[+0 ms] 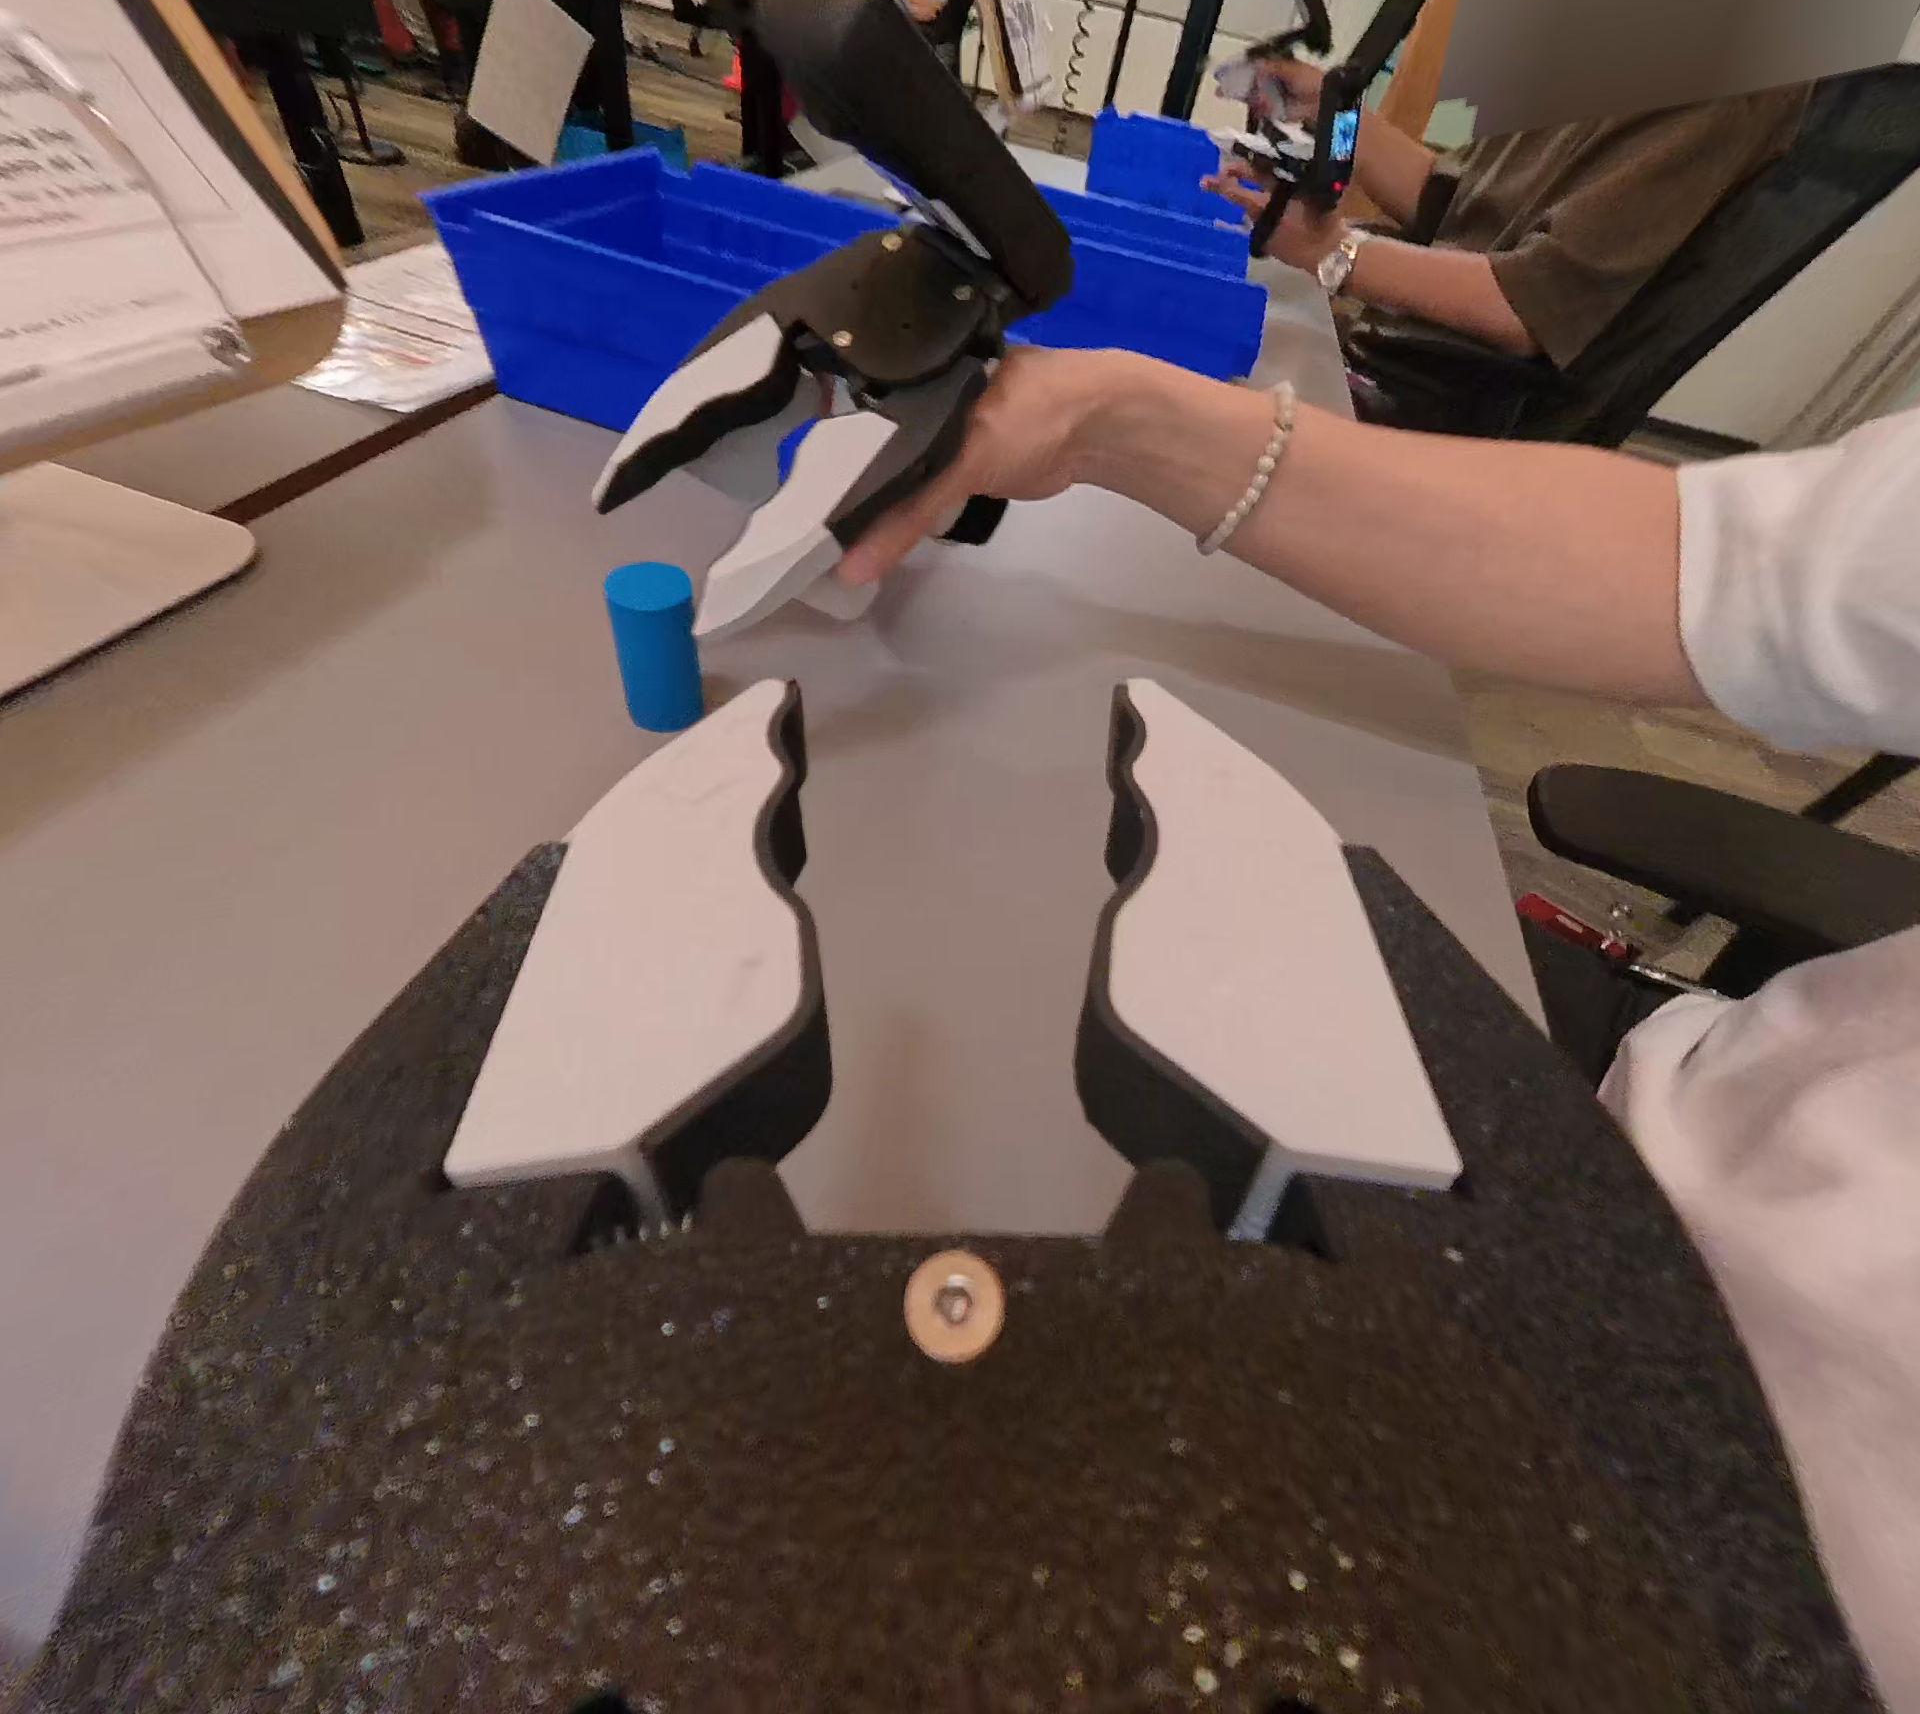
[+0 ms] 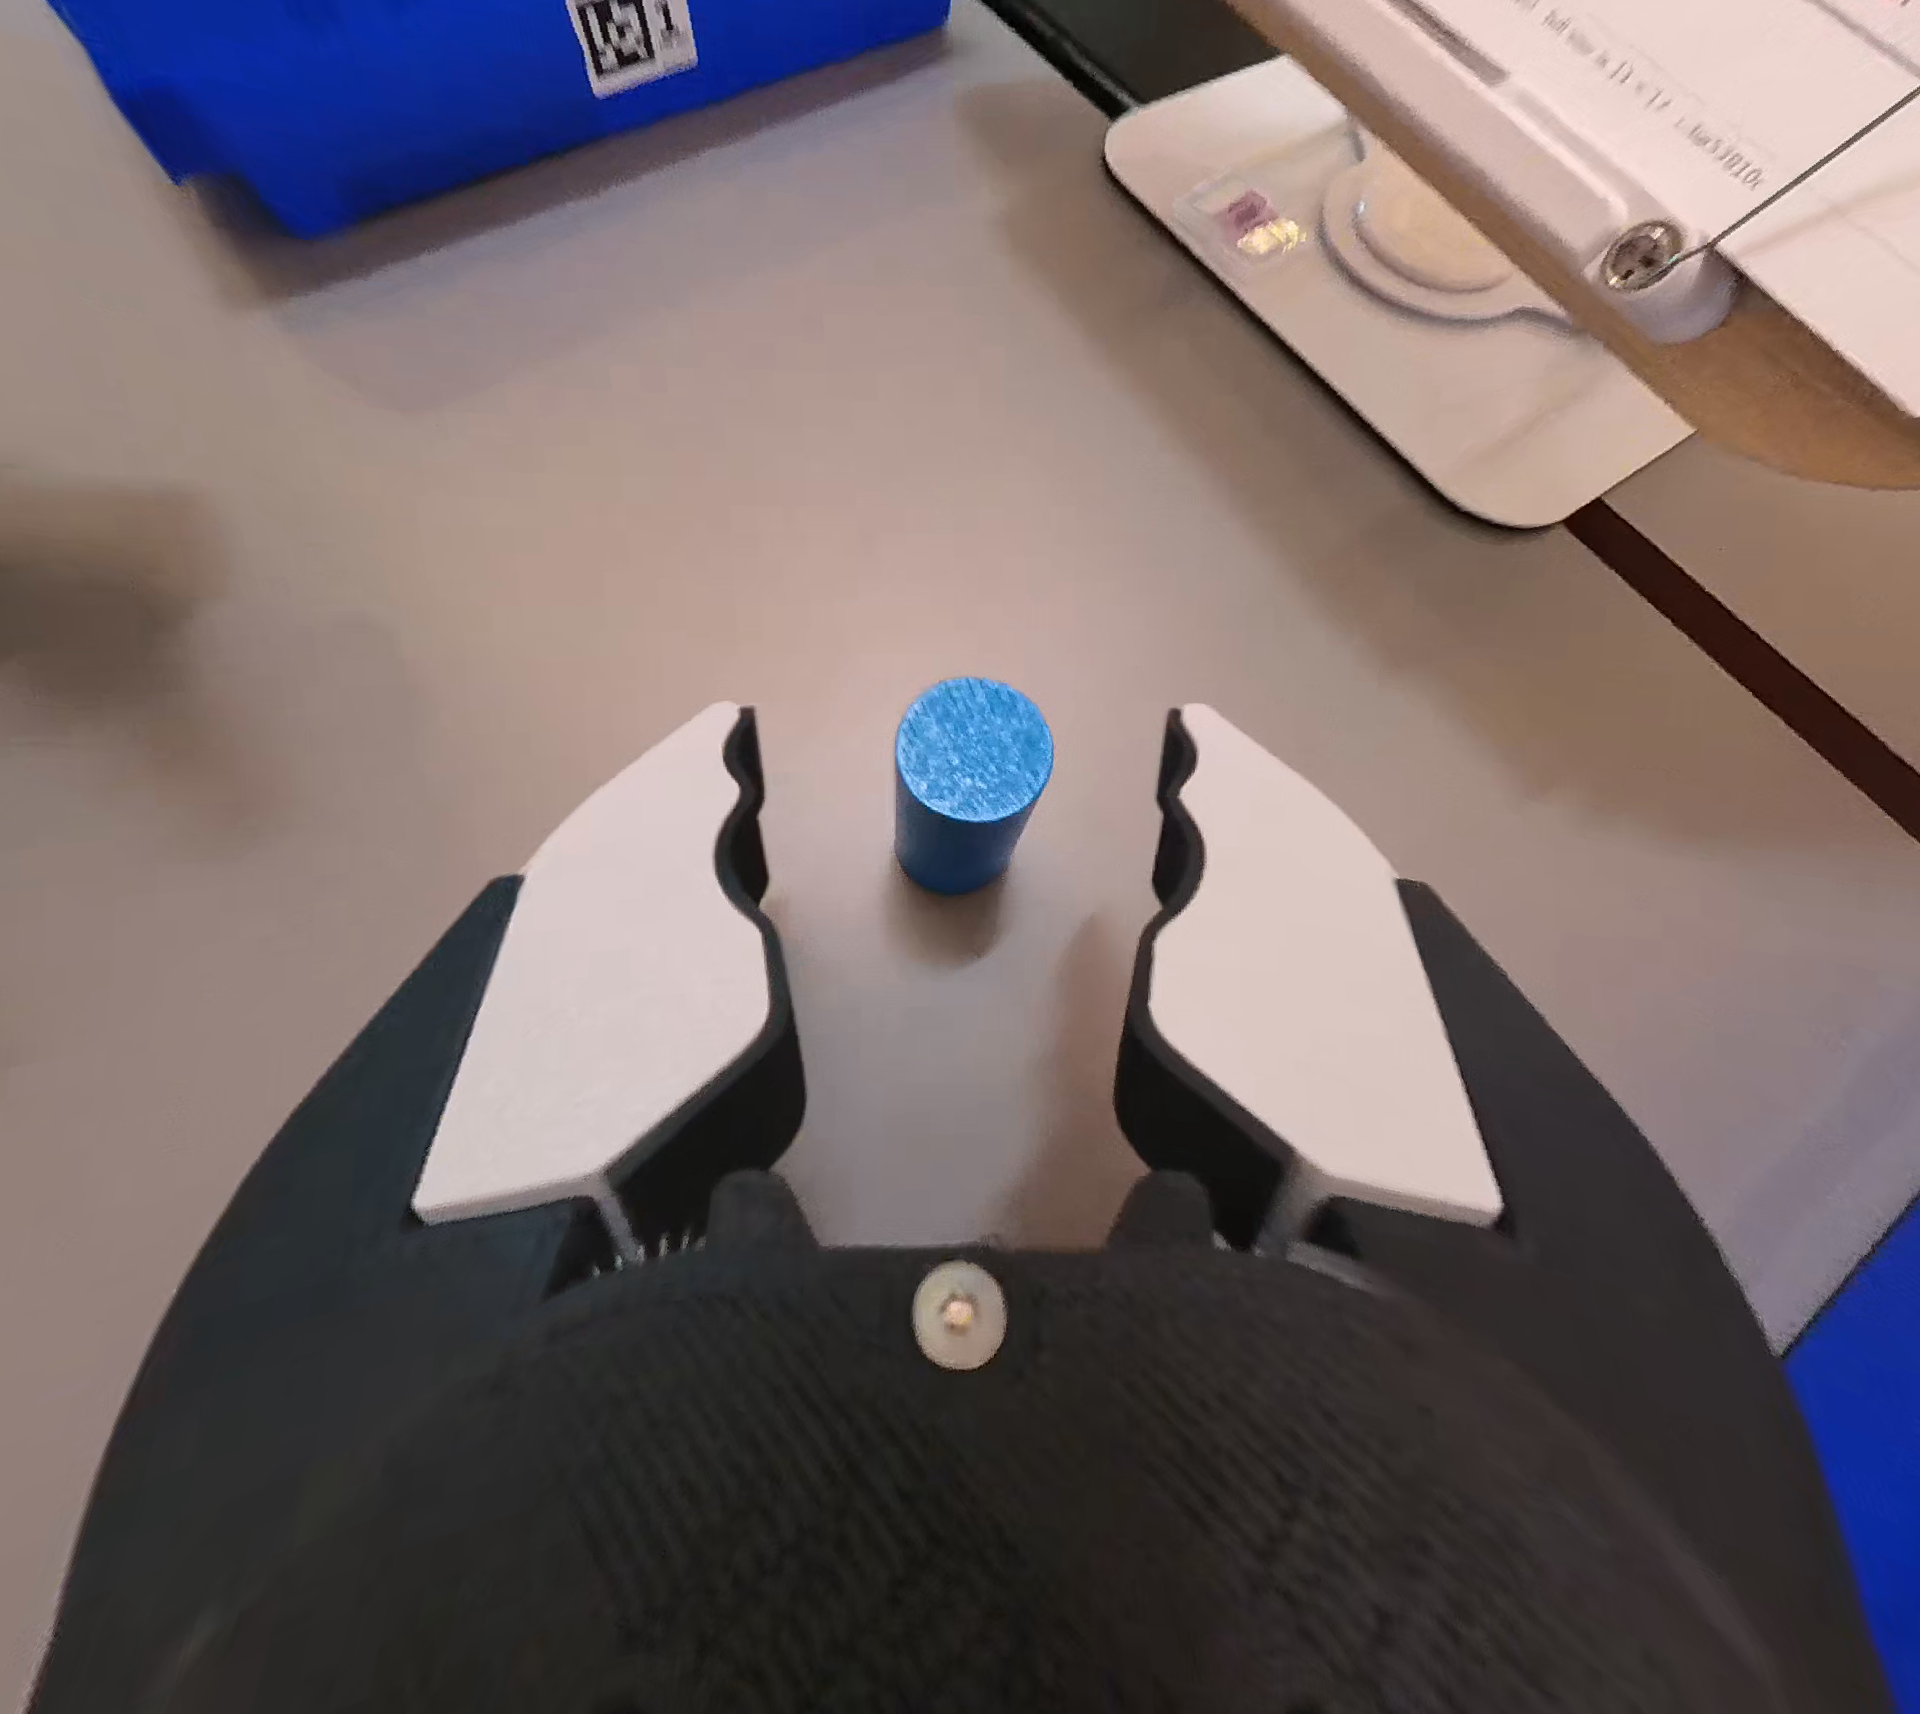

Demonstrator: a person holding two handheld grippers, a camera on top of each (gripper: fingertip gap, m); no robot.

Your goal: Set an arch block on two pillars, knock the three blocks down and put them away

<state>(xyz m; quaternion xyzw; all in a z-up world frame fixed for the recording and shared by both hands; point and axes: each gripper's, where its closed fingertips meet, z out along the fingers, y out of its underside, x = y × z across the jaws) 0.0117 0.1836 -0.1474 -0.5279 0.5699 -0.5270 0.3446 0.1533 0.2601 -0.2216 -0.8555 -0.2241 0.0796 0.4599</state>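
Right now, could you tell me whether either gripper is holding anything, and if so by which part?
Nothing is held. The right gripper is open around the upright blue cylinder without touching it; the left gripper is open over the bare table.

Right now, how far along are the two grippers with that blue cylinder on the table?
Nothing is held yet. The blue cylinder stands upright on the grey table, untouched. In hand: the right gripper is open, the cylinder between its fingertips with a gap on each side. The left gripper is open over bare table, nearer the person. Closing on the cylinder is not yet done. The blue bin sits behind.
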